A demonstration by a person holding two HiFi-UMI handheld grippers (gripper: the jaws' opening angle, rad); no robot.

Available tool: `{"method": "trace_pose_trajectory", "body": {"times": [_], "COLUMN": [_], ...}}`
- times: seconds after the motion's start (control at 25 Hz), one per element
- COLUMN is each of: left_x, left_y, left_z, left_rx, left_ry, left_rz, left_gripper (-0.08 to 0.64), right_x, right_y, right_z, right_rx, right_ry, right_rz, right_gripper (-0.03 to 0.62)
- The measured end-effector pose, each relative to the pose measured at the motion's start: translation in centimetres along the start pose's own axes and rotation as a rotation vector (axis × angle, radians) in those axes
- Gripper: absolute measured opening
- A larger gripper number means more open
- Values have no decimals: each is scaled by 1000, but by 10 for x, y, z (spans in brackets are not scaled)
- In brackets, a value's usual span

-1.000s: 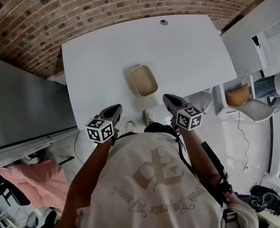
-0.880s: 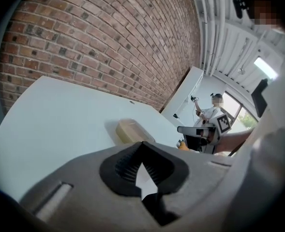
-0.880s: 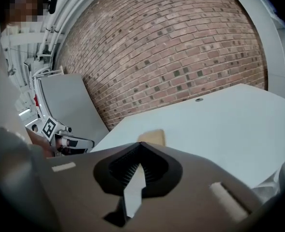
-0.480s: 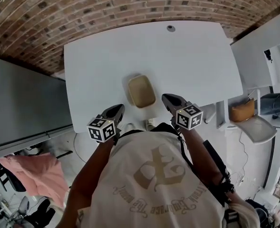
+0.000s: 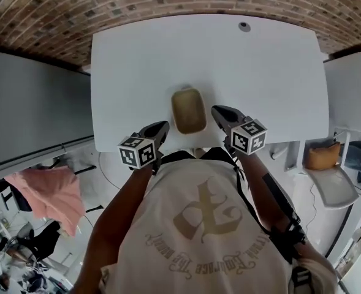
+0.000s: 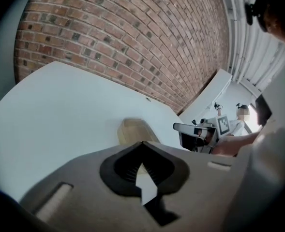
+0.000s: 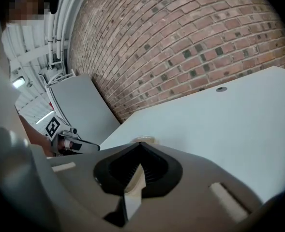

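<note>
While you stand at the near edge of the white bench (image 5: 260, 72), the head view shows a shallow tan tray (image 5: 188, 110) lying flat close to that edge. The left gripper (image 5: 161, 126) is just beside its left side and the right gripper (image 5: 216, 109) just beside its right, and neither touches it. A tray this near the edge could, by the look of it, slide off toward you if either nose nudged it from the far side. Two grippers coming in from opposite sides could also knock together over it.

Left gripper view: the left gripper (image 6: 142, 144) has its jaws meeting at the tips with nothing between them, and only bare bench shows through the opening behind. The tray (image 6: 132, 129) lies just past the tips, with the right gripper (image 6: 195, 132) beyond it and a brick wall (image 6: 123, 33) behind. Jaws pressed together like this would likely shove the tray rather than take it.

Right gripper view: the right gripper (image 7: 141, 144) is likewise closed tip to tip and empty. A sliver of the tray (image 7: 142, 140) peeks over the jaws, and the left gripper (image 7: 69, 141) is off to the side. With the tray mostly hidden behind your own jaws, you could misjudge its rim and tip it on the smooth bench.
</note>
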State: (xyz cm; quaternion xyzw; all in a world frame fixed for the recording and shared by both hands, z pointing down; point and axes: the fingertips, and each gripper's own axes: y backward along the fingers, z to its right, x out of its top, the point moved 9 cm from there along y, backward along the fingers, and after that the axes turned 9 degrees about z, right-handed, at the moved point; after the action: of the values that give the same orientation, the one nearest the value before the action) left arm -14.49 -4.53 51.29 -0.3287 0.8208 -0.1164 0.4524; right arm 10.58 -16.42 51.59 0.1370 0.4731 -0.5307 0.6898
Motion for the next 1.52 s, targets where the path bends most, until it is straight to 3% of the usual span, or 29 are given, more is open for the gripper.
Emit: {"method": "trace_pose_trajectory", "body": {"times": [0.36,0.64,0.96,1.52], "left_x": [-11,-14,-10,-8], "left_y": [-18,-33,-48,-62], "left_z": [0,-4,-16,-14], "left_rx": [92,175,215,271], "left_ry": [93,97,177,187], "left_rz": [-46,-106,-161,-239], "left_gripper": [3,30,64,55], "right_x": [9,5,2,9], "right_y": [-18,-24,-24,-21], "right_z": [26,36,47,61], "right_rx": [85,104,77,28], "right_ry": [-15,-37,-64,-46], "right_rz": [-37,-61,-66,-83], "right_gripper": [8,8,8,8]}}
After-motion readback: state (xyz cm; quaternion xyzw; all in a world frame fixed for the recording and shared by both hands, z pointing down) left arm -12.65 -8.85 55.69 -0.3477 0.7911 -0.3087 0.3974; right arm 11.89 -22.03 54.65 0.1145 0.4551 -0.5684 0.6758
